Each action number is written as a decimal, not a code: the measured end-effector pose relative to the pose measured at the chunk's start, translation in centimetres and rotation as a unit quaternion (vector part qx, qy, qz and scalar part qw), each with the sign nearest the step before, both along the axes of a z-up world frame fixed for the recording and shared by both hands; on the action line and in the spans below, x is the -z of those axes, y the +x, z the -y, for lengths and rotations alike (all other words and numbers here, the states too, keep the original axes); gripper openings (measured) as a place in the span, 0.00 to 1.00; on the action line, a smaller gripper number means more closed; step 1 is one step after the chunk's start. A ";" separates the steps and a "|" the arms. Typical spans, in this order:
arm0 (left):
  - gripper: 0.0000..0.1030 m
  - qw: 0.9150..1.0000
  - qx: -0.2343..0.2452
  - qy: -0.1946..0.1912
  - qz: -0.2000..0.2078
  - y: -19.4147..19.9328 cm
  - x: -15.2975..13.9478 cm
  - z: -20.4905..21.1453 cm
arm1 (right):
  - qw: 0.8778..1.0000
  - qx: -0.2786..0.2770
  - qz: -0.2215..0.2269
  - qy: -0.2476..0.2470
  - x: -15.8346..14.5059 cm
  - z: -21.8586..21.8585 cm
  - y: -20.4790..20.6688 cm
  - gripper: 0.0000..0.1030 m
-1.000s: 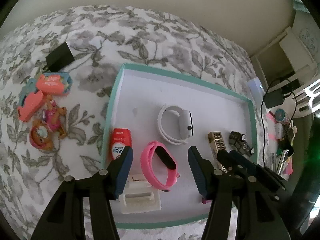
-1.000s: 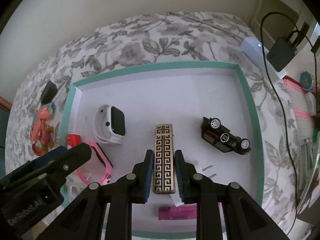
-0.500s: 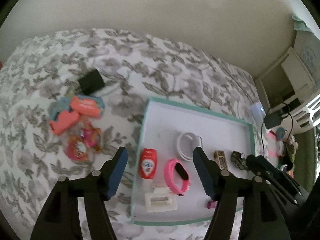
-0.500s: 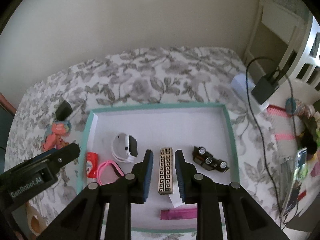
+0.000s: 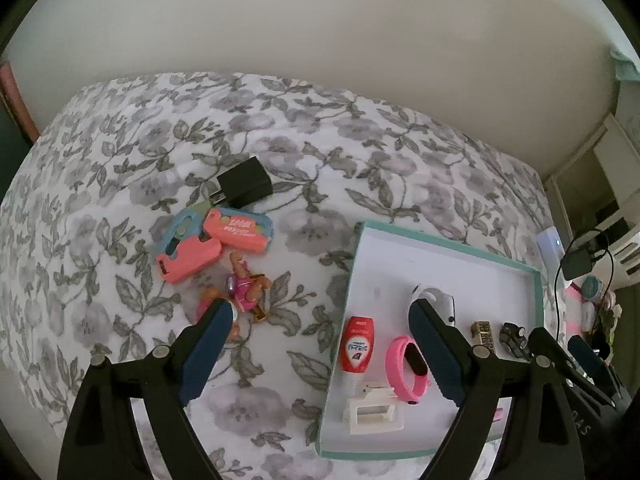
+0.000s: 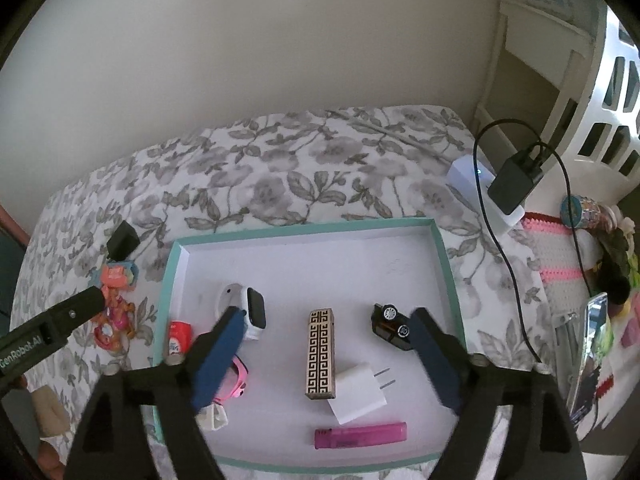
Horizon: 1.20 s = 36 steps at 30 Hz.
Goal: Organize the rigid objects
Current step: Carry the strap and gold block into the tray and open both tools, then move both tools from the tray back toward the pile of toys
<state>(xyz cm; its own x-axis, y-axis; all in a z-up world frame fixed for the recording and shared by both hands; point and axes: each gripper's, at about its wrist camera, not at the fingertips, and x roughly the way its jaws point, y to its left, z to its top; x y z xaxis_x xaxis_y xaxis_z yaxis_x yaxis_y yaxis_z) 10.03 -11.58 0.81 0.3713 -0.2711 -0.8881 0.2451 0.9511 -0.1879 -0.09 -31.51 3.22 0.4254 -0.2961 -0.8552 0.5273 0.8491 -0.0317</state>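
My left gripper [image 5: 318, 354], jaws opening, empty: toys [image 5: 216, 248] at eleven o'clock, outside tray [image 5: 440, 242].

White watch [image 5: 438, 304] half hidden (behind the tool [image 5: 320, 344]).

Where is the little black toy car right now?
In the right wrist view, the black toy car lies inside the teal-rimmed tray, on its right side, right of the patterned gold box.

L gripper [image 5: 320, 354] opening over tray [image 5: 440, 240], toys [image 5: 216, 248].
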 end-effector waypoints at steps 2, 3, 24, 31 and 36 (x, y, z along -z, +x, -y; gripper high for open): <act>0.88 1.000 -0.005 0.001 -0.001 0.2 0.1 -0.4 | 1.000 -0.003 0.001 -0.001 0.0 -0.1 0.1 0.93; 0.88 1.000 -0.006 0.002 0.000 0.2 0.0 -0.6 | 1.000 -0.004 0.002 -0.001 0.1 -0.2 0.1 0.95; 0.92 0.989 -0.149 0.000 -0.008 2.9 0.8 -14.6 | 0.992 -0.122 -0.006 0.007 2.1 -9.1 4.5 1.00; 0.92 0.983 -0.182 0.005 -0.003 3.1 0.7 -18.4 | 0.987 -0.161 -0.006 0.019 2.8 -13.1 6.1 1.00; 0.92 0.981 -0.196 0.004 -0.002 3.4 0.7 -20.3 | 0.983 -0.181 -0.010 0.019 3.5 -14.8 6.9 1.00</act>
